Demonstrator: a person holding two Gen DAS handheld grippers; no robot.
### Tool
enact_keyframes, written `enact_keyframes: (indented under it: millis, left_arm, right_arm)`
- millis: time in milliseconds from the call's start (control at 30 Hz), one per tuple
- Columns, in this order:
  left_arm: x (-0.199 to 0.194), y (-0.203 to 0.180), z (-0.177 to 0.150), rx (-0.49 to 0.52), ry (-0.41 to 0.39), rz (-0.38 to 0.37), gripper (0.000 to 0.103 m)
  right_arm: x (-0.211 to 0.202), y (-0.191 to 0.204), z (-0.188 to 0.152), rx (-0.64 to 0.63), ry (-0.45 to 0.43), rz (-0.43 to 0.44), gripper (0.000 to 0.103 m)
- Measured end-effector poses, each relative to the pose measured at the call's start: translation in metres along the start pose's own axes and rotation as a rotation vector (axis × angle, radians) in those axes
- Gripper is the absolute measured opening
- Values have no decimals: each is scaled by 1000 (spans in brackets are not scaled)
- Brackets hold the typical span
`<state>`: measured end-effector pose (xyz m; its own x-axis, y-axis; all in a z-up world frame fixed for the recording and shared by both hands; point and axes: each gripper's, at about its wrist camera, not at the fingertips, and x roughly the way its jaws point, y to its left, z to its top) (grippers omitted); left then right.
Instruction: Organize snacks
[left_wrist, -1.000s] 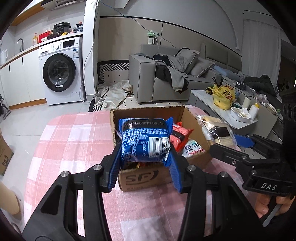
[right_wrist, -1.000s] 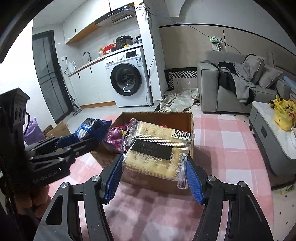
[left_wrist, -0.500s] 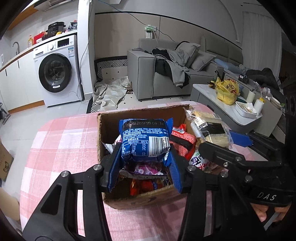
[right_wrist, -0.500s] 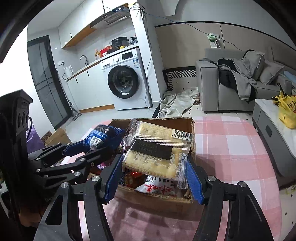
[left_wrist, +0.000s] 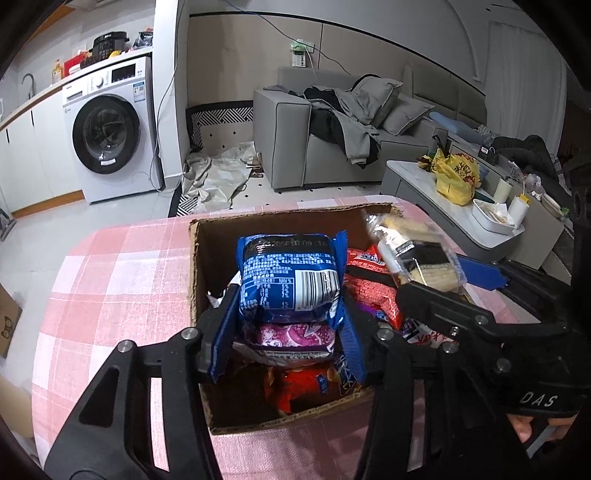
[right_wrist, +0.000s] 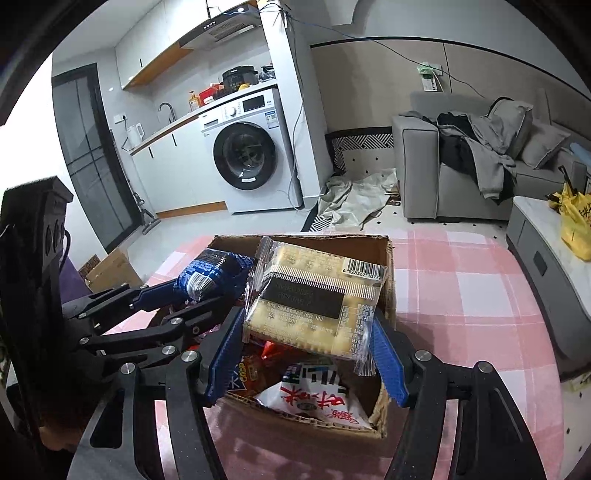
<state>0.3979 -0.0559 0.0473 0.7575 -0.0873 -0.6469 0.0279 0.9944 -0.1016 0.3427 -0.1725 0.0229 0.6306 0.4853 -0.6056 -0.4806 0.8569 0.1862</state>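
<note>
A brown cardboard box (left_wrist: 199, 258) stands on a pink checked tablecloth (left_wrist: 110, 280) and holds several snack packs, red, purple and white. My left gripper (left_wrist: 288, 314) is shut on a blue snack pack (left_wrist: 288, 277) and holds it over the box's left half. My right gripper (right_wrist: 310, 332) is shut on a clear pack of yellow crackers (right_wrist: 314, 299) with a black label, held over the box (right_wrist: 388, 291). In the left wrist view the cracker pack (left_wrist: 417, 254) hangs over the box's right side. In the right wrist view the blue pack (right_wrist: 210, 273) sits to the left.
A washing machine (left_wrist: 110, 129) and a grey sofa (left_wrist: 314, 140) with clothes stand beyond the table. A low white table (left_wrist: 461, 221) with a yellow bag (left_wrist: 454, 173) is at the right. A small carton (right_wrist: 110, 269) stands on the floor at the left.
Both grippers have moved forward with their packs, from in front of the box to above its open top. The box's contents now show below them.
</note>
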Motion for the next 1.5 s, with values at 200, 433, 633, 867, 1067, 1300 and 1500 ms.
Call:
enact_keyframes:
  millis: [200,433,633,867,1067,1300,1500]
  left_arm:
    - [-15,7,-5,-30,-23,-12,80]
    - [-49,11,-29,-46,-57,-30,96]
    - [-93,18,-64,-49,-116,-27,102]
    - [-129,22,-98,-40,-162,-12,102]
    - [-146,22,-132,-23,-179,9,102]
    - [-136,21,-150,-29,-171,8,102]
    - [-125,17,-158,3,-184,53,102]
  right_arm:
    - [-20,7,-4,-47,-44,2,87]
    - [-52,4,-13,-23,-96,-1,102]
    - [-77,0,-33,-4,-151,31,103]
    - [-96,0,-58,-13,-197,69,103]
    - [-106,2,-81,-19,-224,75,103]
    - [-104,6,-104,-49,-235,66,103]
    - [-102,8,-117,-65,-263,63,103]
